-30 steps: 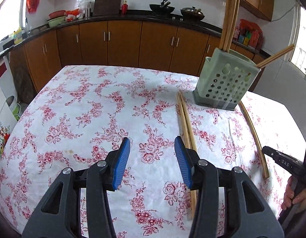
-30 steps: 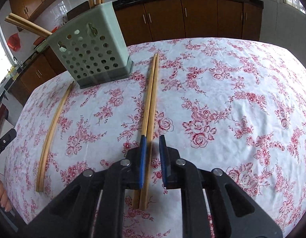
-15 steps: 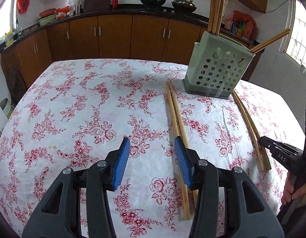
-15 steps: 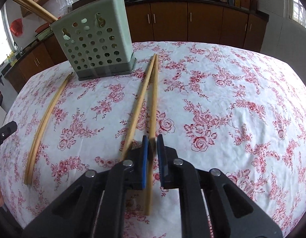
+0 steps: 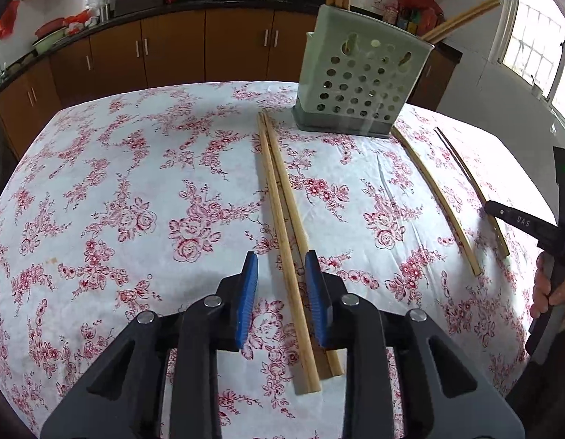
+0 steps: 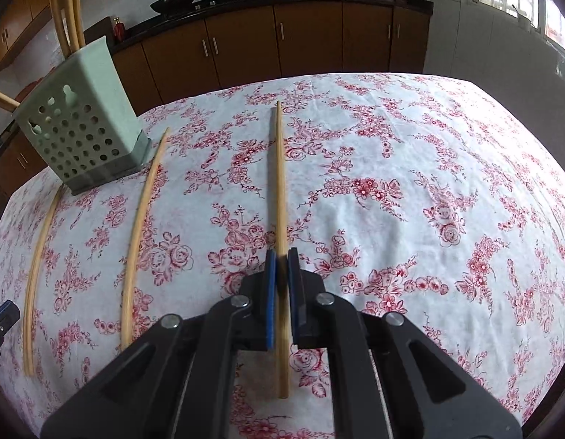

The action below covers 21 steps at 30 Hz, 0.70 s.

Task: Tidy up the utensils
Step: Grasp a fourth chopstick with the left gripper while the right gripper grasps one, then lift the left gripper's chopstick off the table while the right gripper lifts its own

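Floral-clothed table [image 5: 99, 190] — chopstick pair [image 5: 282, 219], green holder [image 5: 359, 84], loose chopstick [image 5: 436, 197]

The holder [image 5: 359, 80] stands at the far side of the table [image 5: 99, 190], with chopsticks rising out of its top, so a straight path from above is partly blocked. A pair of chopsticks [image 5: 286, 226] lies lengthwise from the holder's base toward the left gripper [image 5: 280, 292], running between its parted jaws. Left of that pair the cloth is bare to the edge. To the right, one loose chopstick [image 5: 434, 194] lies just beside the holder's base, with the right gripper's black body beyond it.
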{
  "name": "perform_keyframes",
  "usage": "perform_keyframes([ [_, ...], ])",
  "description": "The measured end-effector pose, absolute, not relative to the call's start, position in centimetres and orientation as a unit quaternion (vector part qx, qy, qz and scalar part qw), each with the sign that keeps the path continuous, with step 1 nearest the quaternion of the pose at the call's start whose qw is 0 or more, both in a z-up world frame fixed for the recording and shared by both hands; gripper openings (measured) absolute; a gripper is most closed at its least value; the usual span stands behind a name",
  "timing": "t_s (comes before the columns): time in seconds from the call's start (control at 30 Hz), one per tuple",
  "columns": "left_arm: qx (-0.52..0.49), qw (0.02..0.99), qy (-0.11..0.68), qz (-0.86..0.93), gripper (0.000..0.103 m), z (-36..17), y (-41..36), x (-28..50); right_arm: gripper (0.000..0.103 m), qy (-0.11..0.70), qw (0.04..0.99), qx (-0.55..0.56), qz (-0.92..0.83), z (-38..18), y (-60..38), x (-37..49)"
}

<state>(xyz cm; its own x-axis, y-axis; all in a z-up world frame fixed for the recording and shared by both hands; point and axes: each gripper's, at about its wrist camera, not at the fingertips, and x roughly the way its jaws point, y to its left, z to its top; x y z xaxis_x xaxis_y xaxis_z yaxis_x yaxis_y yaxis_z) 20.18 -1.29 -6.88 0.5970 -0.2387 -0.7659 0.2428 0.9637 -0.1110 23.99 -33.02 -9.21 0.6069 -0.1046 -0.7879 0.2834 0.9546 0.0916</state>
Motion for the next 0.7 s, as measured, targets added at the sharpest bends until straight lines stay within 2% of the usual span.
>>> perform_keyframes([
  [0.3, 0.043, 0.894, 0.435, -0.102, 0.008, -8.0, -2.2, 20.3, 0.008, 0.430, 0.891, 0.100, -0.105, -9.1, -32.9, 23.6],
  [0.7, -0.018, 0.899, 0.436, -0.027, 0.008, -7.8, 4.5, 24.8, 0.008, 0.429, 0.898, 0.065, -0.076, -9.0, -32.0, 25.2],
])
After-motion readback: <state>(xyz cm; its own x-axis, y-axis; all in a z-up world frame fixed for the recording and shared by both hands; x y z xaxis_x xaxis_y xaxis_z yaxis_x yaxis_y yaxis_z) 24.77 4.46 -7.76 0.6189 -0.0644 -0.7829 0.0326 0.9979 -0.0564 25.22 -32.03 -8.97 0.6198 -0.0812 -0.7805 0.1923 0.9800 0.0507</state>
